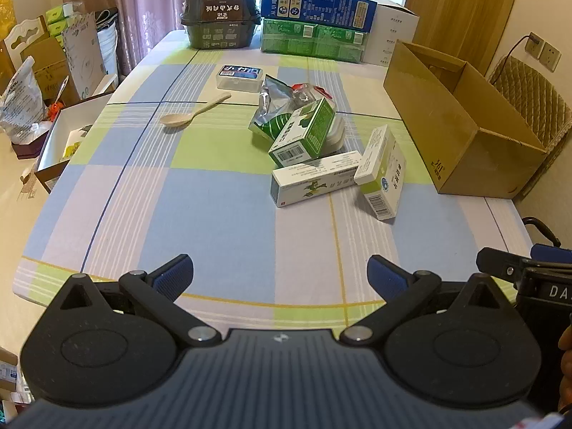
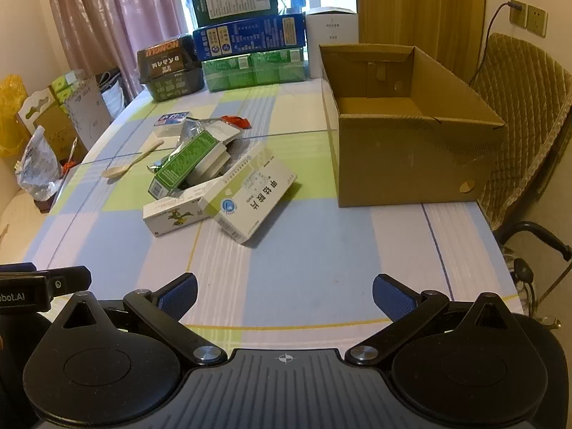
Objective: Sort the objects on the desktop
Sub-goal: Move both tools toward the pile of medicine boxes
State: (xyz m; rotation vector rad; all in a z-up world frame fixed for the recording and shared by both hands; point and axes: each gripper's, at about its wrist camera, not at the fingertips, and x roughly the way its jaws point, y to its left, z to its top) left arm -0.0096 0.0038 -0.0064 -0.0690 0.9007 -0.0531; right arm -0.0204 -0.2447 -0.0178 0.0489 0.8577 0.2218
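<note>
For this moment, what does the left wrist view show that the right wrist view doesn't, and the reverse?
Only the left wrist view shows the open white box beside the table's left edge, and the clear lidded container unobstructed.

Only the right wrist view shows the inside floor of the cardboard box, which looks empty, and the chair armrest.

Both show the wooden spoon, the green carton leaning on the pile, the long white carton, the checked tablecloth, and an open tool: left, right.
</note>
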